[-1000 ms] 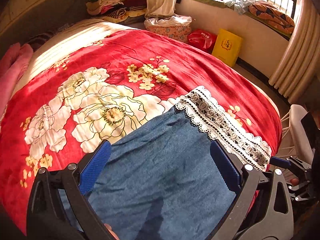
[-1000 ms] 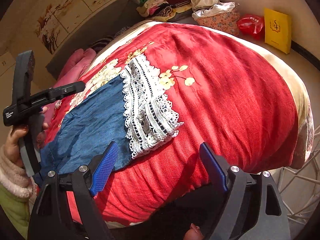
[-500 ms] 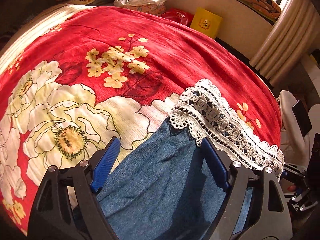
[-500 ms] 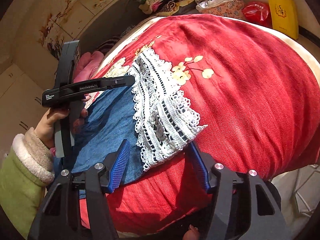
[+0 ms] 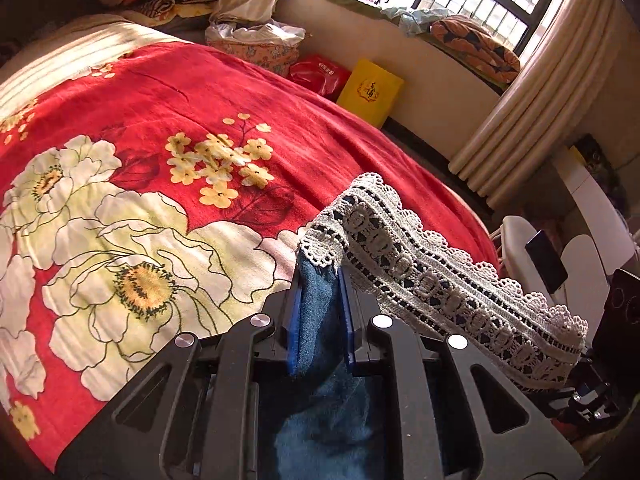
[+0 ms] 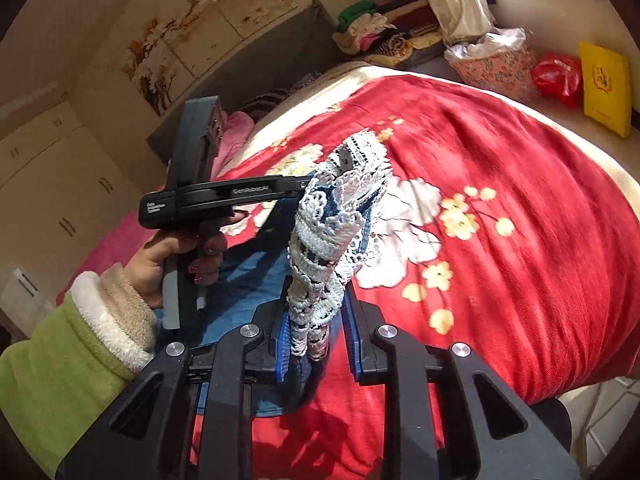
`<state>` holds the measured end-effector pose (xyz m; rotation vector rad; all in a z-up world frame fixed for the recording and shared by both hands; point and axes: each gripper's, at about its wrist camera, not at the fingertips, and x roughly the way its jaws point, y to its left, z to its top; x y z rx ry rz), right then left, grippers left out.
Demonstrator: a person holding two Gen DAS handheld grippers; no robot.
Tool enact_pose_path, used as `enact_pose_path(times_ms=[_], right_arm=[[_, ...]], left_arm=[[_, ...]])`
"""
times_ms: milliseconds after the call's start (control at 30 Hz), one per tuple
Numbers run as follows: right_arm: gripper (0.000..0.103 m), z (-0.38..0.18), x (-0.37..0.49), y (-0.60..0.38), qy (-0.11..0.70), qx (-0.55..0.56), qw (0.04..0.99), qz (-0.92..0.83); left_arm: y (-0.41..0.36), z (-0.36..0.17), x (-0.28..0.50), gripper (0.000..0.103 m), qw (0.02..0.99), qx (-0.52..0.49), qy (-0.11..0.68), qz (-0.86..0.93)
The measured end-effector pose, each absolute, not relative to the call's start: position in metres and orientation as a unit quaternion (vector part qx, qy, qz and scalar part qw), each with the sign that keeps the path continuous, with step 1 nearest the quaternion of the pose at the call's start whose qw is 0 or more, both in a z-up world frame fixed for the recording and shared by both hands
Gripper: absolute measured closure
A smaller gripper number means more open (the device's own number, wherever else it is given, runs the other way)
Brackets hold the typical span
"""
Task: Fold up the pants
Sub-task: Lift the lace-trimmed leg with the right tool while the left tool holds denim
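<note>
The left gripper (image 5: 320, 316) has just closed its jaws on the blue denim pants (image 5: 316, 300) near their white lace hem (image 5: 420, 264). The right gripper (image 6: 316, 332) has just closed on the bunched lace, lifted above the red flowered blanket (image 6: 520, 208).

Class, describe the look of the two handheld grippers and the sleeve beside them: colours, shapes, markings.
Both the left gripper and the right gripper have black angular frames with triangular cut-outs, silver bolts and ribbed blue pads. The left's side carries small white lettering. The sleeve is lime green with a fluffy cream cuff.
</note>
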<state>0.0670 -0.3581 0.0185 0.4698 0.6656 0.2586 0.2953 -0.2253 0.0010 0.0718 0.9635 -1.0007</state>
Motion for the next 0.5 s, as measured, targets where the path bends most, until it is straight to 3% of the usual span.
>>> enact_pose_path(times_ms=[167, 400, 433, 467, 500], right_arm=[[0.082, 0.047, 0.066, -0.298, 0.307, 0.158, 0.919, 0.192], [0.082, 0.019, 0.072, -0.198, 0.352, 0.070, 0.896, 0.261], [0.082, 0.010, 0.072, -0.185, 0.367, 0.054, 0.891, 0.262], [0.082, 0.001, 0.074, -0.174, 0.380, 0.039, 0.886, 0.262], [0.082, -0.008, 0.073, -0.166, 0.390, 0.026, 0.883, 0.261]], left_arm=[[-0.160, 0.023, 0.285, 0.094, 0.785, -0.017, 0.423, -0.452], [-0.063, -0.005, 0.261, 0.091, 0.811, -0.086, 0.439, -0.378], [-0.054, -0.012, 0.259, 0.087, 0.811, -0.094, 0.448, -0.364], [-0.043, -0.018, 0.256, 0.071, 0.810, -0.111, 0.455, -0.352], [-0.032, -0.023, 0.252, 0.063, 0.807, -0.140, 0.459, -0.345]])
